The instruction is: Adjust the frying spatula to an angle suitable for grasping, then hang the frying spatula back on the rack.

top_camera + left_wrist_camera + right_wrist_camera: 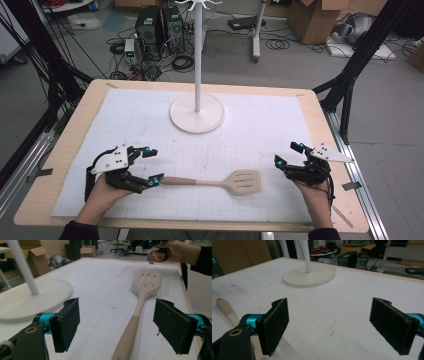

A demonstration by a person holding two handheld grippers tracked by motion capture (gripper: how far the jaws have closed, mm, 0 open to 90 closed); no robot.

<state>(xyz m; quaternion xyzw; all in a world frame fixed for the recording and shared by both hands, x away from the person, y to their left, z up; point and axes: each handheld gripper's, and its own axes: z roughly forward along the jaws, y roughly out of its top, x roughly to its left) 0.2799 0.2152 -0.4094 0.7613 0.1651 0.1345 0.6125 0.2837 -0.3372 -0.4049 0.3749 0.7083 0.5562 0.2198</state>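
Even, soft overhead light falls on the white gridded paper mat [150, 125], bright without glare. Faint shadows sit under the round white stand base [196, 113] near the mat's far edge. Both gripper views are slightly soft, their backgrounds beyond the base blurred.

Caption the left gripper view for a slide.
Open left gripper straddling the slotted spatula handle on the table.

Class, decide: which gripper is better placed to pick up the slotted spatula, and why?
Left. The left gripper stands open around the spatula handle's end; the right gripper sits apart, beyond the blade.
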